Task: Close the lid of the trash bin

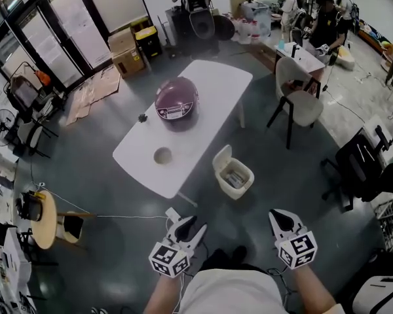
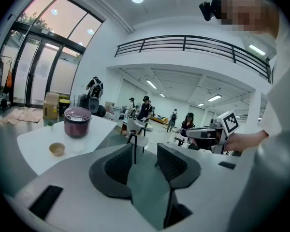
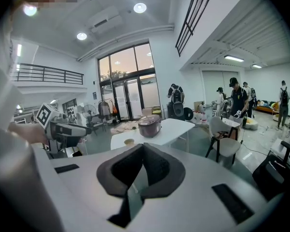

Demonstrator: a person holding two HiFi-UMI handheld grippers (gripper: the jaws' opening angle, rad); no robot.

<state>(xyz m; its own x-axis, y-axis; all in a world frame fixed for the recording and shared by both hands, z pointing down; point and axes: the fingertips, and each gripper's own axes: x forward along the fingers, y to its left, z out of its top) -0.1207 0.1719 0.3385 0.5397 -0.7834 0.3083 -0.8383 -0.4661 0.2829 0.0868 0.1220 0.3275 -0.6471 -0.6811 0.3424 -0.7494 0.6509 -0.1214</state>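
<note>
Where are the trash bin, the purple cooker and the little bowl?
trash bin (image 1: 221,158), head view, on its raised lid.
purple cooker (image 1: 176,99), head view, top of its lid.
little bowl (image 1: 162,155), head view, its middle.

Workshop hall — cartons (image 1: 128,61), mezzanine railing (image 2: 183,43).
</note>
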